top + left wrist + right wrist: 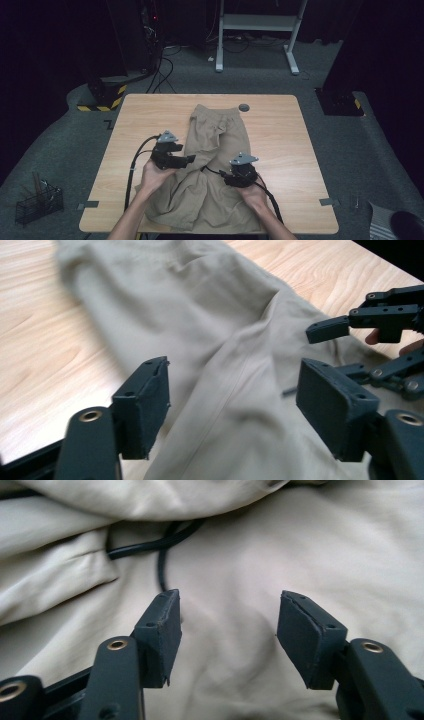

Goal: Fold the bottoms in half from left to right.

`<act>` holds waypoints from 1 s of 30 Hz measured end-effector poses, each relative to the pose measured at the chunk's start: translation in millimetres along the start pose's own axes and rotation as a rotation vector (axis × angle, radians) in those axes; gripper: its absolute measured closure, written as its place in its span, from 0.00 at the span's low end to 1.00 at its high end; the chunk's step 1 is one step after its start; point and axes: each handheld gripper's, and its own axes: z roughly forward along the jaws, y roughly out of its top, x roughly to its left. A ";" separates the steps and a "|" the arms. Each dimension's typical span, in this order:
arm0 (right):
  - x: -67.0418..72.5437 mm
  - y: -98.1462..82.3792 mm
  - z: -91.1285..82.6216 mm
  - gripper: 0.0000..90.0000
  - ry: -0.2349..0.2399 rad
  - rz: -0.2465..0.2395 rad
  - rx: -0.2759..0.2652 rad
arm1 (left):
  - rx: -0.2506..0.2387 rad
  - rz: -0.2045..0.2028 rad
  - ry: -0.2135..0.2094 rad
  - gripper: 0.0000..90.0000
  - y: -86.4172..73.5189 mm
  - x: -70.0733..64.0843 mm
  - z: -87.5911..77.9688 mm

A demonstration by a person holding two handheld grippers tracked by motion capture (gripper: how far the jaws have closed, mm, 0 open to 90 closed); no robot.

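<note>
Rumpled khaki cotton trousers (212, 165) sprawl across the pale wooden desk (285, 145)'s near edge; left gripper (232, 405) and right gripper (227, 630) hover above, jaws wide, holding nothing.

shorts (216, 150) – matt beige cloth, creased | table (280, 135) – smooth pale wood

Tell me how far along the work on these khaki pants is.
Done: the khaki pants lie lengthwise on the table, with the waistband end flat at the far side. In hand: the left gripper and right gripper hover open over the cloth, gripping nothing. Left: the near end is bunched and wrinkled at the table's edge; no neat fold shows.
</note>
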 end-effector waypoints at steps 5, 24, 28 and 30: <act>3.7 -8.1 6.3 0.47 0.008 -0.021 0.029 | 0.050 -0.012 0.004 0.38 -26.4 6.5 7.3; -13.9 12.3 31.1 0.47 -0.076 0.029 0.025 | 0.063 -0.028 0.013 1.00 -3.4 15.8 45.9; -18.6 16.6 35.9 0.47 -0.088 0.037 0.024 | 0.023 -0.034 -0.008 1.00 -0.4 11.7 44.0; -20.1 18.6 38.2 0.47 -0.097 0.040 0.022 | -0.012 -0.001 -0.028 1.00 9.0 0.3 39.5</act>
